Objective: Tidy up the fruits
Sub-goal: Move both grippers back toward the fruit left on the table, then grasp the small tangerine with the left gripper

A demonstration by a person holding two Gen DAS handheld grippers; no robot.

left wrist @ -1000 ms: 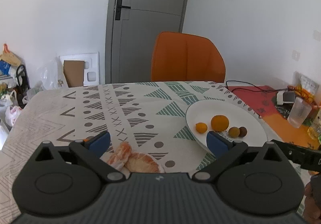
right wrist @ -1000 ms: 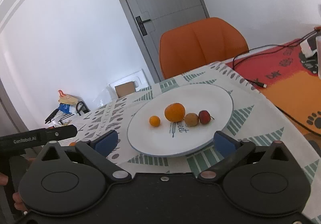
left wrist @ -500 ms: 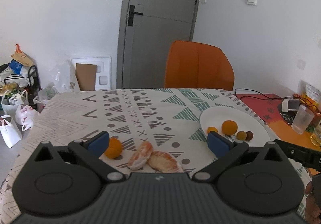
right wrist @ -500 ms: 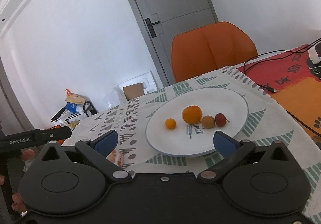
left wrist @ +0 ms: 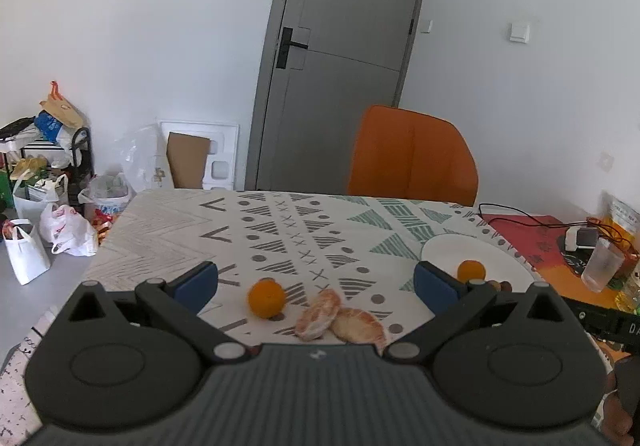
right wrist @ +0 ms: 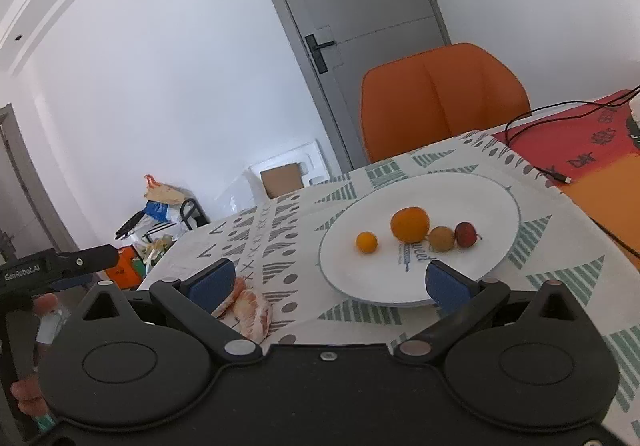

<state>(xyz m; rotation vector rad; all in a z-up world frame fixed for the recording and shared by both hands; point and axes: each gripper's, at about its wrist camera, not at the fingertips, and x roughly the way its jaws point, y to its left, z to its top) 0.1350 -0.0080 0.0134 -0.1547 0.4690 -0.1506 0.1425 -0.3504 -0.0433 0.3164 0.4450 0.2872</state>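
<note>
Patterned cloth covers the worktop [left wrist: 280, 222], an orange chair [left wrist: 412, 158] behind. Both grippers, left gripper [left wrist: 316, 282] and right gripper [right wrist: 326, 280], hover with jaws released, empty. An orange [left wrist: 266, 299] and peeled segments [left wrist: 340, 318] lie beside the white plate [right wrist: 492, 202] holding four fruits.

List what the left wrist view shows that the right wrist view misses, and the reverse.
Only the left wrist view: a whole orange on the tablecloth beside the peeled pieces, and a clear cup at the far right. Only the right wrist view: all four fruits lined up on the plate, including the small orange fruit, the brown fruit and the red fruit. Both: the white plate, the large orange, the peeled pieces, the orange chair, and an open claw.
</note>
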